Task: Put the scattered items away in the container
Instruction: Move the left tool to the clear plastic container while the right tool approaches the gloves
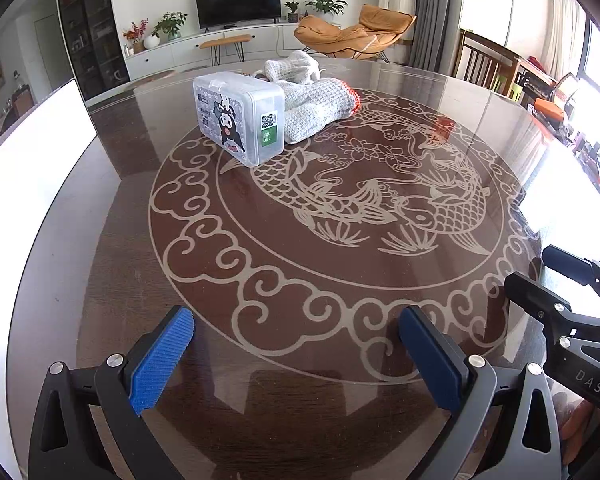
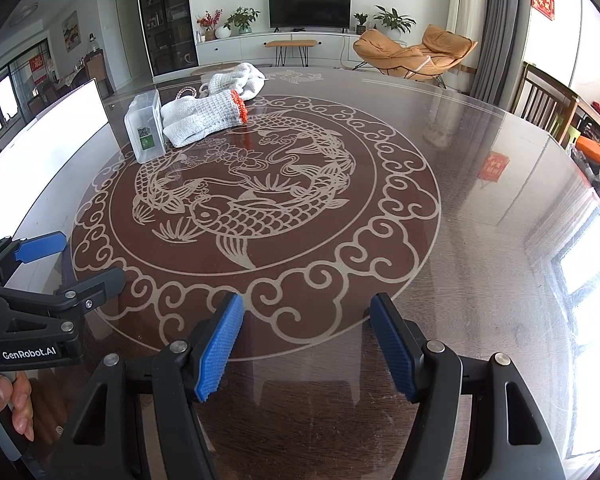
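Both blue-ribbed-pad grippers, left gripper (image 1: pixel 296 356) and right gripper (image 2: pixel 306 346), gape wide and empty over glossy round fish-patterned glass table (image 2: pixel 460 200); clear rectangular plastic box (image 1: pixel 240 114) touches knitted white red-cuffed gloves (image 1: pixel 320 106) near far edge.

The container (image 2: pixel 145 130) hides part of a beaded item (image 2: pixel 187 91) behind the gloves (image 2: pixel 204 118).

Clear lidded plastic box (image 1: pixel 239 114) and white knitted gloves on the far tabletop

The cartoon-printed box stands on edge at eleven o'clock; an orange-cuffed knit glove (image 1: pixel 320 106) touches its right side, a second white glove (image 1: pixel 294 66) crumpled behind.
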{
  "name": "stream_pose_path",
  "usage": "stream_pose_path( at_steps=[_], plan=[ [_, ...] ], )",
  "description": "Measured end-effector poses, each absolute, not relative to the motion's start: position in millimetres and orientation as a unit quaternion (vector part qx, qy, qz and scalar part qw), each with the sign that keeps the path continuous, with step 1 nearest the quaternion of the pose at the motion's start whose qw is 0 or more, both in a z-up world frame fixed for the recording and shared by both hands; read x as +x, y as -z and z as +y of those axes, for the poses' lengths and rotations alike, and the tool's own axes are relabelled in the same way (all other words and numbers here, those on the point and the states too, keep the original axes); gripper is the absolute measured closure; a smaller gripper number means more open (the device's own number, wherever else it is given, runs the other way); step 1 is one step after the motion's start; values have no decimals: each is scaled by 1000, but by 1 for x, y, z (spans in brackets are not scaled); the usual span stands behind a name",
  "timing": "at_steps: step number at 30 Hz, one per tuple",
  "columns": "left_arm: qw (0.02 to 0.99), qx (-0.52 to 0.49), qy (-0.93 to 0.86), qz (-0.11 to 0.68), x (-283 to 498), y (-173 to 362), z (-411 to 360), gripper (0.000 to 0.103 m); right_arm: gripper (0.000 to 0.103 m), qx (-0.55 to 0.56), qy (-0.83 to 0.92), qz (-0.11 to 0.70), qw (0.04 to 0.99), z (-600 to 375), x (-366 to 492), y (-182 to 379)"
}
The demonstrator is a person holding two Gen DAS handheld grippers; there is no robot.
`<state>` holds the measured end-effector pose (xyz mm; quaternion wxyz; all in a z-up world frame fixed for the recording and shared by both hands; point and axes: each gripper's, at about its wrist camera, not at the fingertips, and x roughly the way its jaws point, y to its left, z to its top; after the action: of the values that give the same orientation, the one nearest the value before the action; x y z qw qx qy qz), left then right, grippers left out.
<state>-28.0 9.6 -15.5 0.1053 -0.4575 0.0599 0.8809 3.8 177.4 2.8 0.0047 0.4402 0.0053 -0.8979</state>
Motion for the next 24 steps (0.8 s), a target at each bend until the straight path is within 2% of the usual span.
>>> stream_pose_path(
  at_steps=[8, 12, 13, 18, 24],
  plan=[
    [108, -460, -880, 50, -31, 15, 5, 0, 36, 440, 898, 5, 4, 177, 4, -3],
    [132, -449, -878, -103, -64, -8, -38, 0, 35, 440, 898, 4, 6, 177, 4, -3],
    [125, -439, -882, -120, -75, -18, -46, 0, 34, 441, 898, 4, 7, 177, 3, -3],
    [115, -418, -897, -85, -142, -50, -31, 0, 34, 441, 898, 3, 8, 176, 3, -2],
    [65, -465, -881, -54, -187, -26, -29, 0, 34, 441, 898, 3, 8, 176, 3, -2]
  ],
)
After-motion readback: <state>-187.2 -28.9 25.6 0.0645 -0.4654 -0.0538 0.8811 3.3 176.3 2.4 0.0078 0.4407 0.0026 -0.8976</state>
